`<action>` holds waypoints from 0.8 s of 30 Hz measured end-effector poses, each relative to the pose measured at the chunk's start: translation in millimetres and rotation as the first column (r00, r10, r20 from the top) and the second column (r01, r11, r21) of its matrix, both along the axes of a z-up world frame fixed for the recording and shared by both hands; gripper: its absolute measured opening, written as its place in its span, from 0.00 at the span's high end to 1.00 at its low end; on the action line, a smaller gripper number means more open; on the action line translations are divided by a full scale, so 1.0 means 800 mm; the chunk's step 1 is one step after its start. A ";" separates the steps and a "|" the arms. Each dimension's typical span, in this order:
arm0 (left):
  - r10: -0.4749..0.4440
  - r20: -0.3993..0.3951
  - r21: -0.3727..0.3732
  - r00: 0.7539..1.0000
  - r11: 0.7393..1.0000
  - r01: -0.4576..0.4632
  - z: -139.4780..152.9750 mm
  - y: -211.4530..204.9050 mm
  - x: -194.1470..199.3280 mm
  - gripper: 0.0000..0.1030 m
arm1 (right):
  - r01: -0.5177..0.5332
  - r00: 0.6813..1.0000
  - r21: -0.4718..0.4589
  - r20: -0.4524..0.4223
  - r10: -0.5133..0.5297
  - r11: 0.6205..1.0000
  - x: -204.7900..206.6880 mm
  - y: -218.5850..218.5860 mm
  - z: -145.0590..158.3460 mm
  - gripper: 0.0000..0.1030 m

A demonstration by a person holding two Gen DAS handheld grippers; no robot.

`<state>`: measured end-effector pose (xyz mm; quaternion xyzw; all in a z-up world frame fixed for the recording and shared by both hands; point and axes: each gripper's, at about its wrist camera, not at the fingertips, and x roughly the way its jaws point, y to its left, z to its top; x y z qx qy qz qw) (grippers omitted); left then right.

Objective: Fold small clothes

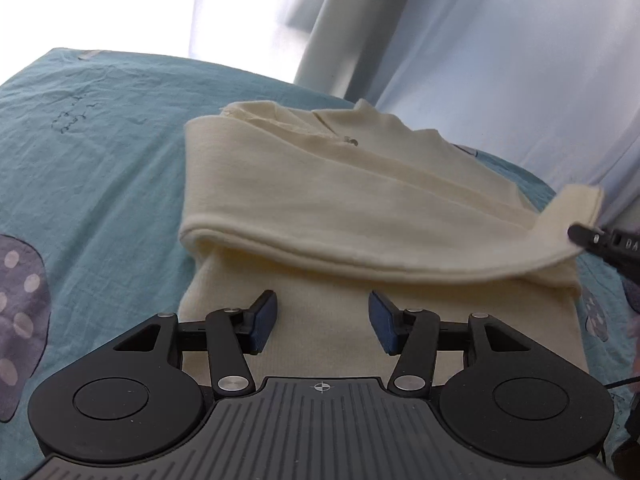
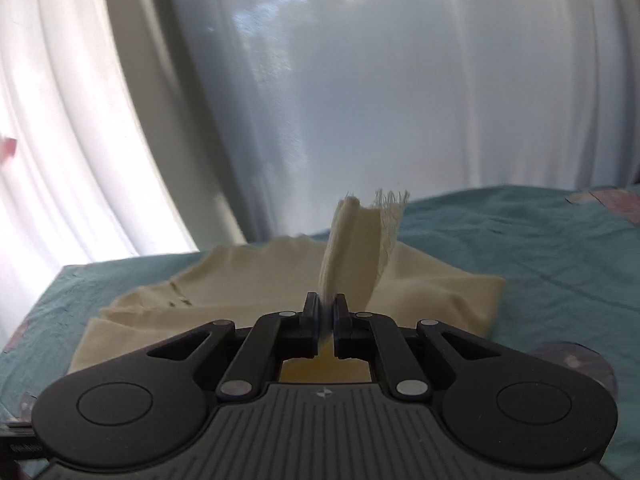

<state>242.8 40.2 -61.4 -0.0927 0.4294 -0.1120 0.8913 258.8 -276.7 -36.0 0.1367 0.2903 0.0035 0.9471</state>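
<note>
A cream garment (image 1: 320, 200) lies partly folded on a teal bedsheet (image 1: 100, 160). My left gripper (image 1: 322, 322) hovers open over the garment's near panel, blue pads apart with only flat cloth below them. In the right wrist view my right gripper (image 2: 328, 312) is shut on a cream strip with a frayed edge (image 2: 360, 248), which stands up between the fingers above the rest of the garment (image 2: 240, 280). The left wrist view shows the right gripper's black fingertip (image 1: 586, 236) pinching that raised corner (image 1: 560, 224) at the right side.
White curtains (image 2: 360, 80) hang close behind the bed's far edge. The bedsheet carries a purple spotted mushroom print (image 1: 20, 320) at the left. A dark cable (image 1: 624, 384) runs at the right edge of the left wrist view.
</note>
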 end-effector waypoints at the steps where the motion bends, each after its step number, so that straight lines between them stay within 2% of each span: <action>1: -0.003 -0.006 -0.001 1.000 1.000 0.003 -0.001 -0.002 0.001 0.46 | 0.014 0.999 0.016 -0.052 -0.013 1.000 0.001 -0.012 -0.011 0.94; 4: -0.015 -0.007 0.004 1.000 1.000 0.015 -0.003 -0.008 0.003 0.45 | 0.031 0.992 0.082 -0.127 -0.020 0.996 -0.006 -0.030 -0.035 0.93; 6: -0.021 -0.008 0.004 1.000 1.000 0.021 -0.003 -0.010 0.005 0.45 | 0.040 0.992 0.107 -0.120 -0.027 0.993 -0.008 -0.032 -0.040 0.92; 9: -0.021 -0.011 -0.004 1.000 1.000 0.021 -0.002 -0.009 0.006 0.45 | 0.060 0.991 0.159 -0.128 -0.040 0.985 -0.003 -0.034 -0.045 0.84; 13: -0.015 -0.017 -0.014 1.000 1.000 0.015 -0.003 -0.005 0.007 0.42 | 0.075 0.988 0.197 -0.147 -0.046 0.978 0.003 -0.041 -0.050 0.84; 14: -0.015 -0.016 -0.014 1.000 1.000 0.015 -0.002 -0.004 0.007 0.42 | 0.078 0.987 0.197 -0.154 -0.048 0.977 0.005 -0.041 -0.050 0.89; 15: -0.012 -0.013 -0.012 1.000 1.000 0.012 -0.001 -0.003 0.007 0.42 | 0.074 0.987 0.192 -0.155 -0.045 0.979 0.007 -0.040 -0.049 0.94; 17: 0.000 0.003 -0.003 1.000 1.000 0.000 0.004 0.000 0.008 0.42 | 0.056 0.988 0.142 -0.150 -0.035 0.988 0.010 -0.034 -0.042 0.94; 19: 0.015 0.020 0.008 1.000 1.000 -0.015 0.010 0.003 0.013 0.42 | 0.030 0.994 0.076 -0.111 -0.022 0.997 0.015 -0.024 -0.026 0.94; 21: 0.037 0.041 0.022 0.998 0.999 -0.038 0.017 0.008 0.019 0.42 | -0.003 1.000 0.031 -0.005 0.003 1.000 0.015 -0.016 0.003 0.94; 24: 0.070 0.066 0.035 0.995 0.997 -0.073 0.026 0.016 0.027 0.41 | -0.016 0.985 0.029 0.172 0.011 0.999 0.008 -0.021 0.035 0.94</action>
